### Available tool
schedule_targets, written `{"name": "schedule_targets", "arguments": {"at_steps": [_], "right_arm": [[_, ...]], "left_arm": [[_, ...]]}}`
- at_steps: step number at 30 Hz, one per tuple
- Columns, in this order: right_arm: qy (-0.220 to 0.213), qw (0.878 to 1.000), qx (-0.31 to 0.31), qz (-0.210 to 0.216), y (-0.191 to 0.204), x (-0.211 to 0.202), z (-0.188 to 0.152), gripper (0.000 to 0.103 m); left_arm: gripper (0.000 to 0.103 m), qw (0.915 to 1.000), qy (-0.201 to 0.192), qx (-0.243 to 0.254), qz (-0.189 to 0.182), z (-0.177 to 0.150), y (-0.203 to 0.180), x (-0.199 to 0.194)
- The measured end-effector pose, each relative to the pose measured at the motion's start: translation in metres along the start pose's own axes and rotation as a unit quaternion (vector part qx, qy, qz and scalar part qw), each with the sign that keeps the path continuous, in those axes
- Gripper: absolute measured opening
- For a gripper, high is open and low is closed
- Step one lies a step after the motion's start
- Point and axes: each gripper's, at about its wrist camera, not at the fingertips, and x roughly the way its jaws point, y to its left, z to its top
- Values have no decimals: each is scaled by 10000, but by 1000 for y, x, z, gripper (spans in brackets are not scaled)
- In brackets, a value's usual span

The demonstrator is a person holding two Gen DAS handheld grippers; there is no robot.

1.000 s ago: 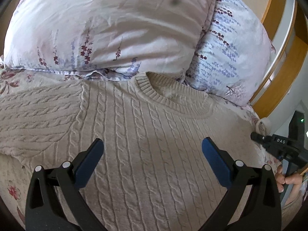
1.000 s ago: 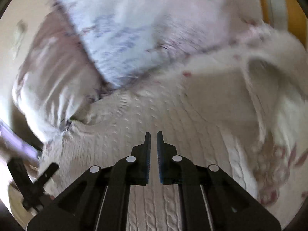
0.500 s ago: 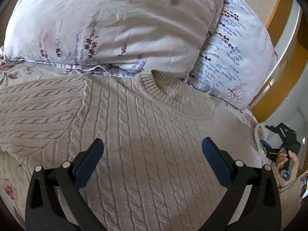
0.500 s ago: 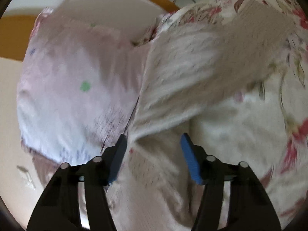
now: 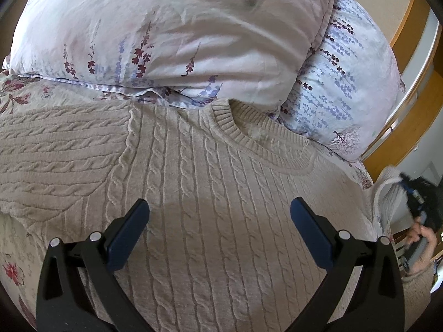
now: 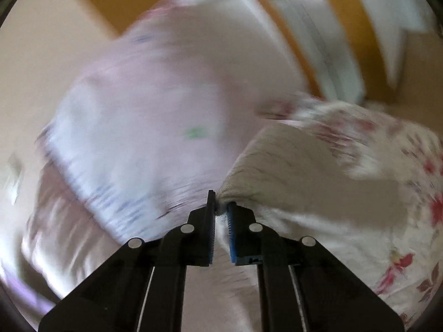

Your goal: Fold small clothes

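Left fingers (image 5: 130, 232) are standing wide apart, holding nothing, with the left gripper (image 5: 218, 221) hovering over the sweater (image 5: 199, 193). Right gripper (image 6: 221, 215) is pinching a sleeve (image 6: 279, 163) between nearly closed pads; that view is blurring. Sweater is lying flat on the bedsheet (image 5: 16, 251), collar touching the pillows (image 5: 171, 27). A hand (image 5: 420, 235) is showing at right edge.
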Motion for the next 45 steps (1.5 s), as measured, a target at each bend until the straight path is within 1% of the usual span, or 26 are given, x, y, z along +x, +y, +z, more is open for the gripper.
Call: {"name": "schedule_targets", "arguments": {"at_steps": [3,5,6,9,12,13,14,15,16,17,20,22,24,26,29,30,31,32,33,35,36,38,40,42,43,45], "right_arm": [[433,9936,-722,757,48,-4,-23,8],[877,9854,-1062,999,69,2,-49,8],[1202,9796,-1231,1039,77,9,-67,8],[2063,9636,-1499,804,84,40,-117,8],[2608,9546,-1235,746,78,59,-138,10],[2717,9541,-984,783,73,61,-139,16],[2762,9542,-783,840,68,60,-138,32],[2754,9556,-567,882,64,57,-135,42],[2666,9592,-326,876,59,53,-129,58],[2564,9630,-106,818,52,51,-124,60],[2382,9668,660,640,24,44,-112,60],[2175,9685,1137,410,6,40,-106,60],[1967,9702,1394,223,-7,37,-101,59],[1745,9730,1508,43,-14,31,-97,54],[1513,9790,1338,-287,-14,28,-90,46],[1447,9808,1225,-445,-13,28,-88,38],[1353,9832,1057,-621,-9,28,-85,26],[1282,9849,908,-724,-9,25,-83,18],[1180,9872,669,-844,-4,25,-80,14],[866,9914,-59,-975,22,25,-73,10],[791,9920,-284,-940,33,27,-72,10],[684,9929,-808,-547,65,22,-73,9],[776,9872,-1377,212,106,19,-85,9],[1052,9740,-1883,691,137,20,-103,9],[1384,9604,-2195,1014,156,26,-122,9],[2030,9367,-2511,1354,175,40,-150,10]], "left_arm": [[101,10000,-5,-22,-5,0,0,0],[101,10000,-15,-40,-19,-1,0,-1],[101,10000,-20,-46,-29,0,0,-2],[101,9999,-35,-57,-78,0,1,-3],[101,9999,-39,-56,-147,-1,1,-5],[101,9998,-50,-51,-192,-1,1,-5],[101,9997,-61,-53,-235,0,0,-6],[101,9996,-64,-62,-277,1,0,-6],[101,9994,-61,-76,-328,1,-1,-7],[101,9992,-51,-96,-389,1,-1,-7],[101,9987,-29,-128,-486,1,-2,-6],[101,9984,-34,-159,-542,1,-1,-7],[101,9981,-36,-213,-579,1,-1,-7],[101,9978,1,-265,-602,1,-1,-7],[101,9965,142,-324,-755,1,-5,-8],[101,9961,185,-318,-796,0,-8,-9],[101,9958,216,-311,-830,0,-11,-9],[101,9953,243,-313,-879,0,-13,-11],[101,9946,258,-323,-951,1,-15,-12],[101,9934,253,-361,-1057,1,-17,-15],[101,9926,230,-391,-1125,1,-17,-17],[101,9914,212,-465,-1206,2,-15,-19],[101,9897,253,-582,-1287,2,-13,-20],[101,9872,311,-705,-1397,2,-10,-19],[101,9854,349,-801,-1461,2,-8,-18],[101,9826,435,-935,-1543,1,-6,-16]]}}
